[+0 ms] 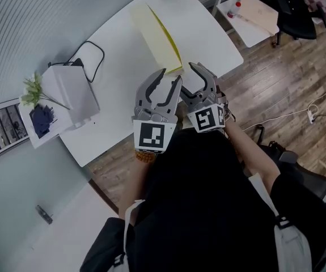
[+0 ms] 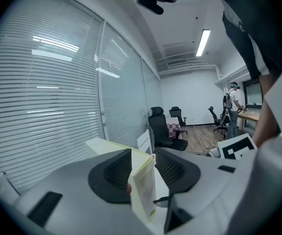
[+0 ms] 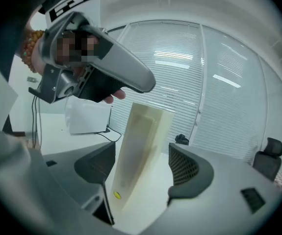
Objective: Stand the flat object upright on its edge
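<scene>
The pale yellow flat object (image 1: 157, 38) stood on edge on the white table (image 1: 117, 44), its near end between the loosely parted jaws of the left gripper (image 1: 172, 75). Just right, the right gripper (image 1: 195, 81) gaped wide, holding nothing. Its small yellow sticker (image 3: 116, 195) was illegible.

Between jaws: gap is filled by yellow folder (image 1: 154, 35) | well left of jaws: white box (image 1: 72, 92) | right of jaws: table (image 1: 205, 35) is left open.

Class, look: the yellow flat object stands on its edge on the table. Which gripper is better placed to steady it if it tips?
Probably the left gripper: one pad sits close beside the flat object, and the other is not far off. The right gripper has its jaws wide, with gaps on both sides.
</scene>
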Demonstrator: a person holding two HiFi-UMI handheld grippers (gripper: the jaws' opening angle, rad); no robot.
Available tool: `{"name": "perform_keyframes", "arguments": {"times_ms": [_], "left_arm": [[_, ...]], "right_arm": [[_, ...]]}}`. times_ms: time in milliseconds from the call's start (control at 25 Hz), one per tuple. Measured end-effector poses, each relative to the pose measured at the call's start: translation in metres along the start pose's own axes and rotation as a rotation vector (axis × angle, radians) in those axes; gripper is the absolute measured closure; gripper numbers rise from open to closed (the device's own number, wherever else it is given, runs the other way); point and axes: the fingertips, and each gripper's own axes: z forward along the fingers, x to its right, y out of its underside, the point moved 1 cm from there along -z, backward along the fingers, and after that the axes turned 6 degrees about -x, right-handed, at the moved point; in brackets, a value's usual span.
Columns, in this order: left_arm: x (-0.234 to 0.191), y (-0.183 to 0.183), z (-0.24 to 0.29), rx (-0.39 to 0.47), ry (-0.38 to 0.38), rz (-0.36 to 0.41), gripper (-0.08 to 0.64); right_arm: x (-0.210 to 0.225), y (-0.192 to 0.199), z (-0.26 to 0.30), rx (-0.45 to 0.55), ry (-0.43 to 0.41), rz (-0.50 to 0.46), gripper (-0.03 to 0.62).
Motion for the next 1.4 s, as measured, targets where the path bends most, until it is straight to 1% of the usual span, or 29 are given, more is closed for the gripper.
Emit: {"name": "perform_keyframes", "arguments": {"times_ms": [80,120,160,240,320,360,400,480,520,680,760,880,1040,1120,1160,1280,1400], "left_arm": [[-0.010,0.006,-0.010,0.015,-0.032,-0.038,0.386],[-0.014,0.014,-0.013,0.014,-0.033,-0.062,0.368],[-0.016,0.022,-0.014,0.014,-0.024,-0.085,0.354],[-0.019,0.036,-0.016,0.028,0.008,-0.113,0.348],[-0.019,0.045,-0.013,0.044,0.034,-0.099,0.348],[-0.019,0.047,-0.009,0.048,0.042,-0.081,0.348],[-0.020,0.050,-0.005,0.049,0.047,-0.061,0.348],[-0.024,0.053,0.004,0.048,0.050,-0.029,0.348],[-0.027,0.053,0.008,0.049,0.051,-0.025,0.348],[-0.029,0.056,0.017,0.037,0.096,-0.035,0.349],[-0.027,0.054,0.021,0.034,0.119,-0.028,0.350],[-0.026,0.054,0.026,0.022,0.136,-0.013,0.352],[-0.024,0.051,0.031,-0.010,0.107,-0.003,0.367],[-0.021,0.051,0.031,-0.012,0.102,0.003,0.368],[-0.020,0.051,0.030,-0.008,0.103,0.002,0.372],[-0.018,0.052,0.029,0.004,0.104,-0.009,0.376],[-0.019,0.052,0.029,-0.006,0.096,0.002,0.377]], "right_arm": [[0.002,-0.001,-0.009,0.036,-0.076,-0.021,0.284],[0.006,-0.003,-0.013,0.067,-0.121,-0.027,0.284],[0.010,-0.006,-0.018,0.105,-0.170,-0.025,0.284],[0.021,-0.013,-0.026,0.162,-0.275,0.018,0.284],[0.033,-0.021,-0.030,0.187,-0.366,0.082,0.284],[0.040,-0.026,-0.029,0.187,-0.400,0.103,0.284],[0.047,-0.030,-0.026,0.183,-0.429,0.104,0.284],[0.054,-0.038,-0.016,0.177,-0.481,0.064,0.284],[0.054,-0.042,-0.010,0.179,-0.512,0.039,0.284],[0.045,-0.043,0.009,0.187,-0.639,-0.062,0.284],[0.041,-0.040,0.013,0.184,-0.664,-0.096,0.284],[0.037,-0.042,0.017,0.191,-0.678,-0.119,0.294],[0.038,-0.042,0.019,0.170,-0.685,-0.161,0.314],[0.039,-0.041,0.019,0.164,-0.691,-0.185,0.321],[0.039,-0.041,0.018,0.167,-0.693,-0.193,0.341],[0.039,-0.040,0.017,0.175,-0.700,-0.198,0.347],[0.038,-0.041,0.017,0.169,-0.698,-0.197,0.357]]}}
